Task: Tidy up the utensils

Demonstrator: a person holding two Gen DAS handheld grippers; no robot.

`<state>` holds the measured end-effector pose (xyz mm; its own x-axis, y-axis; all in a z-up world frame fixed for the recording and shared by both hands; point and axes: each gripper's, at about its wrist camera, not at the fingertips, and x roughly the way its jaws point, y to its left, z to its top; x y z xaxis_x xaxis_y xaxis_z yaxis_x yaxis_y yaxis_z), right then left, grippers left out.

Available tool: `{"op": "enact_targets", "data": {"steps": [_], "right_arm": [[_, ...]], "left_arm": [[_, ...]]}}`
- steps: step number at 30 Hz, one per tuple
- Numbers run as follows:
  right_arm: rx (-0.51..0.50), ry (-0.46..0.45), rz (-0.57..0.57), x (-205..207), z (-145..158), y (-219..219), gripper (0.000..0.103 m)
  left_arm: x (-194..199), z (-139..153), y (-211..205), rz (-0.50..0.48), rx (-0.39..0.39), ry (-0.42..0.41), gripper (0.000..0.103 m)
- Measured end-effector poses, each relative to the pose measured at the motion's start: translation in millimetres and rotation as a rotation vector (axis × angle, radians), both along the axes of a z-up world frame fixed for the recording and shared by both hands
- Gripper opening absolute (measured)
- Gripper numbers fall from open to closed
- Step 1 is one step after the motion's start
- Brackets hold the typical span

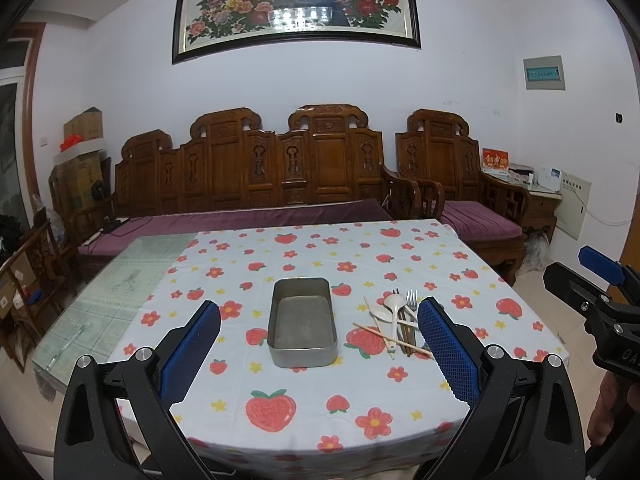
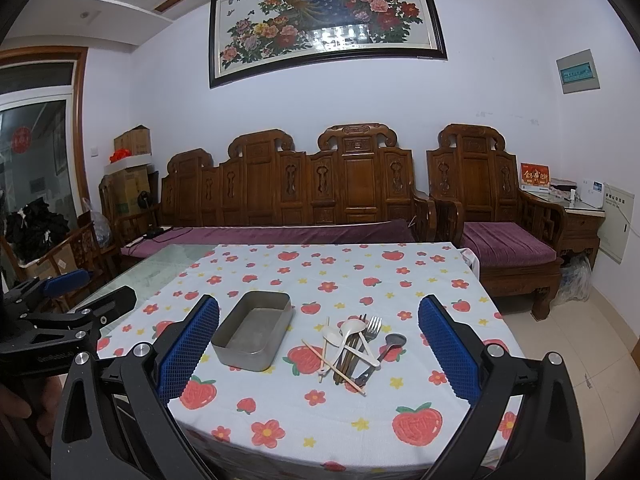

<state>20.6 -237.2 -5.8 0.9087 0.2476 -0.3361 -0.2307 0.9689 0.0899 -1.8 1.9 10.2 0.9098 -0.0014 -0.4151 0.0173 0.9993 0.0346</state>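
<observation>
An empty rectangular metal tin (image 1: 302,322) (image 2: 253,331) stands on the strawberry tablecloth (image 1: 280,392) (image 2: 400,280). To its right lies a loose pile of utensils (image 1: 394,326) (image 2: 354,346): white plastic spoons (image 2: 352,330), a metal fork (image 2: 372,330), a dark metal spoon (image 2: 394,340), chopsticks (image 2: 332,366) and dark-handled pieces. My left gripper (image 1: 319,340) is open and empty, held above the table's near edge in front of the tin. My right gripper (image 2: 319,344) is open and empty, facing the pile.
The left part of the table is bare glass (image 1: 108,284) (image 2: 160,272). A carved wooden sofa (image 1: 256,172) and armchair (image 1: 452,168) stand behind the table. Each gripper shows at the edge of the other's view: the right gripper body (image 1: 600,300), the left gripper body (image 2: 60,320).
</observation>
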Motion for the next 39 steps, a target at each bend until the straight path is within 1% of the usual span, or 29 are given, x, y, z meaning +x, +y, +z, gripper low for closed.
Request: {"op": "enact_targets", "data": {"steps": [17,18,19,28,29,30,34,35,39], "right_arm": [[0.0,-0.003,0.001,-1,1,0,0.1],[-0.001,-0.003,0.001,-1,1,0,0.1],[0.0,-0.003,0.001,-1,2,0,0.1],[0.0,0.0,0.001,0,0,-1,0.1],[0.0,0.002,0.001,1,4,2,0.1],[0.0,0.005,0.0,3,5,3,0.1],[0.0,0.014,0.003,4,-1,3,0.1],[0.001,0.018,0.006,5,3,4,0.1],[0.0,0.032,0.015,11,-8,-2,0.1]], "left_arm": [[0,-1,-1,0.0,0.001,-0.001,0.095],[-2,6,-2,-0.001,0.001,-0.001,0.095],[-2,7,-2,-0.001,0.001,-0.001,0.095],[-1,7,-1,0.001,0.002,0.001,0.095],[-2,6,-2,0.001,0.002,0.002,0.095],[-2,-3,-7,0.0,0.004,0.005,0.095],[3,-8,-7,0.0,0.002,0.023,0.095],[6,-11,-6,0.002,0.003,0.031,0.095],[20,-23,-4,-0.003,0.008,0.064,0.095]]}}
